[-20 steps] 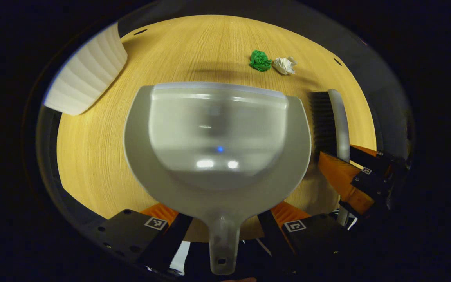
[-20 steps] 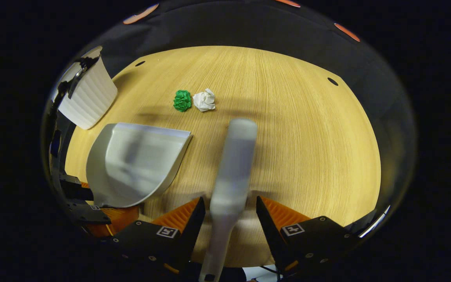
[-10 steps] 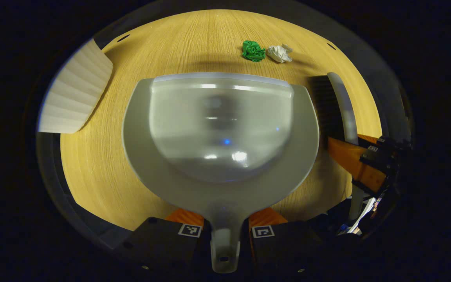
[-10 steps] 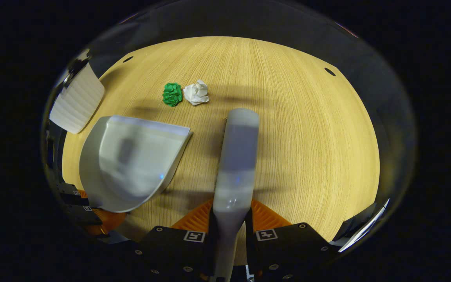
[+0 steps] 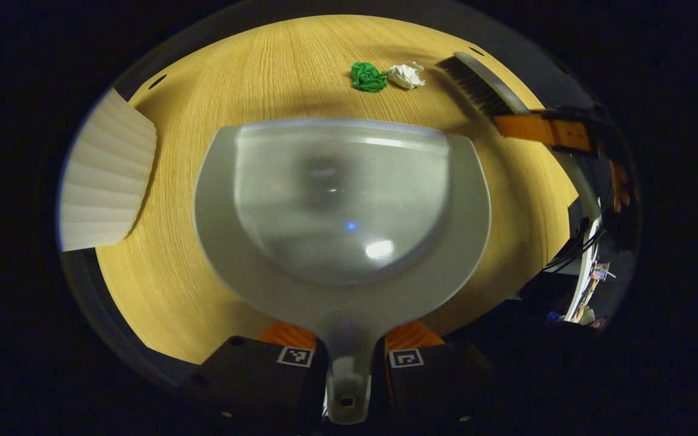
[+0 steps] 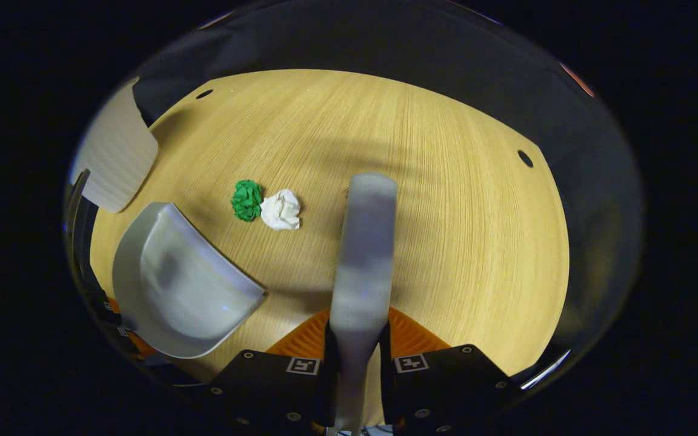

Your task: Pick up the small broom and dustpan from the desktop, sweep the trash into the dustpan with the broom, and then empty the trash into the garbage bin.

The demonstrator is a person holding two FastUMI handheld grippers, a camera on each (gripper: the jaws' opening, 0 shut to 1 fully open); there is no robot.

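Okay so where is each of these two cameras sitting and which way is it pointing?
Left gripper view: rides on the left gripper, looking forward over the dustpan it clamps by the handle, across the wooden desktop; its own fingers show at the bottom, the right gripper with the broom far right.
Right gripper view: rides on the right gripper, looking down along the broom at the desktop; its fingers show at the bottom.
Shared: dustpan, green wad, white wad, ribbed white bin.

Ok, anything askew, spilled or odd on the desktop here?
Nothing stands out. The green wad and white wad lie together on the desktop, as expected. The dustpan and broom are held, and the bin stands upright.
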